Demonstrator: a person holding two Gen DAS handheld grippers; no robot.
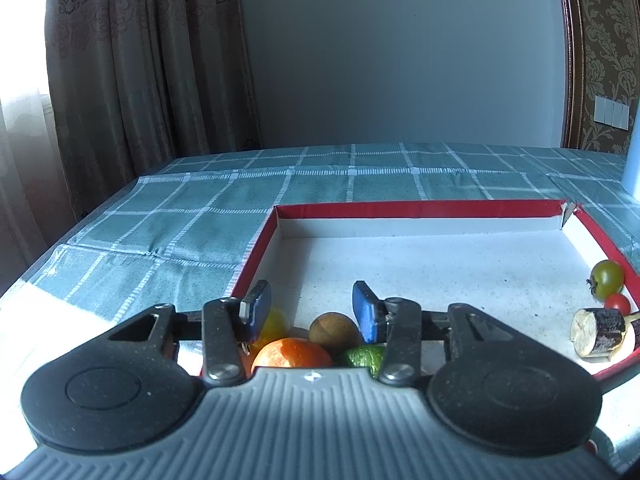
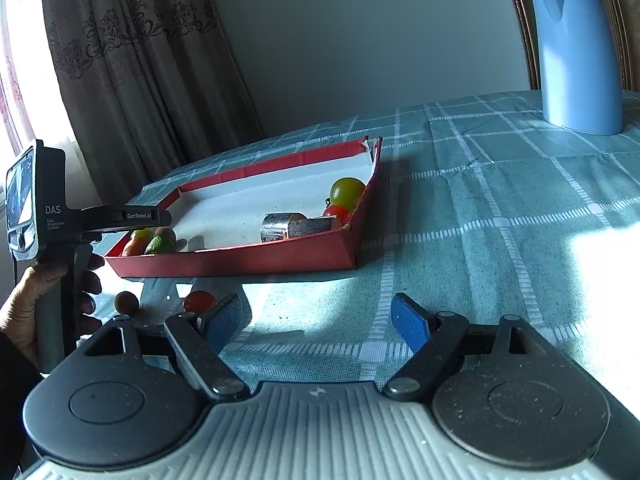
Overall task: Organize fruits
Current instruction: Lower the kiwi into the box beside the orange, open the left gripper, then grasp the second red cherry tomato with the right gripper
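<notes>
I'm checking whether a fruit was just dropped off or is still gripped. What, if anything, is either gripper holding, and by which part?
Nothing is held. The left gripper stands open above the fruits in the red box; the right gripper is open over bare tablecloth.

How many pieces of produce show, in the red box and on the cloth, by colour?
Green: 2 (green tomato, green fruit)
Red: 2 (boxed red tomato, red fruit on cloth)
Brown: 2 (boxed brown fruit, brown fruit on cloth)
Orange: 1 (orange fruit)
Yellow: 1 (yellow fruit)
Dark bark: 2 (left cane piece, right cane piece)
Total: 10
</notes>
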